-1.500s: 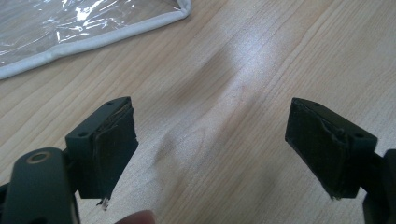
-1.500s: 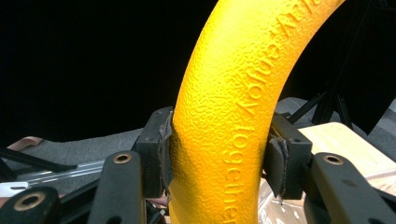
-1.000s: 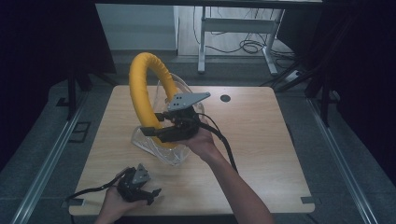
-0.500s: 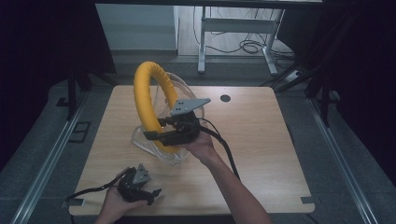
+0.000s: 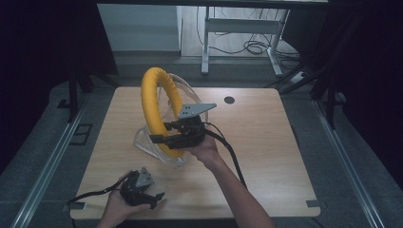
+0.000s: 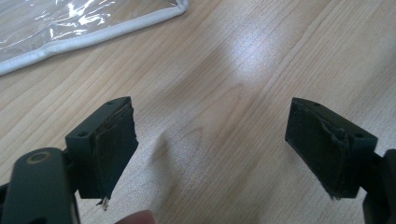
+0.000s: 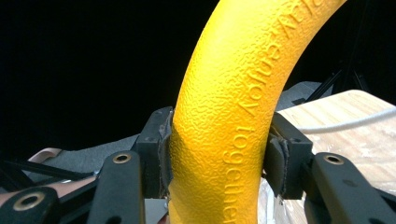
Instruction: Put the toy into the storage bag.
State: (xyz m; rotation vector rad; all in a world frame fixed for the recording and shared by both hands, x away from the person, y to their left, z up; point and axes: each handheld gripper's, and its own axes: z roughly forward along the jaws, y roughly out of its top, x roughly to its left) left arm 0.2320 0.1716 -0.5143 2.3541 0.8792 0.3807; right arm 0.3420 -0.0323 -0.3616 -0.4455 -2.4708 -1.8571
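A yellow foam ring [image 5: 155, 102] stands upright over the left half of the wooden table [image 5: 266, 142], its lower part inside a clear plastic bag [image 5: 147, 142]. My right gripper [image 5: 164, 137] is shut on the ring's lower right arc. In the right gripper view the ring [image 7: 233, 121], with raised lettering on it, is squeezed between both pads [image 7: 161, 154]. My left gripper [image 5: 154, 199] rests near the table's front left edge, open. Its view has the jaws spread wide over bare wood, with the bag's white-edged corner [image 6: 93, 28] beyond them.
A small dark round hole [image 5: 229, 99] sits near the table's far edge. Metal rails [image 5: 45, 171] run along the floor on both sides. A desk frame with cables [image 5: 247, 38] stands beyond the table. Black cables trail from both grippers.
The right gripper has lifted the ring slightly and shifted it a little right, with the bag still under it. The left gripper has stayed in place.
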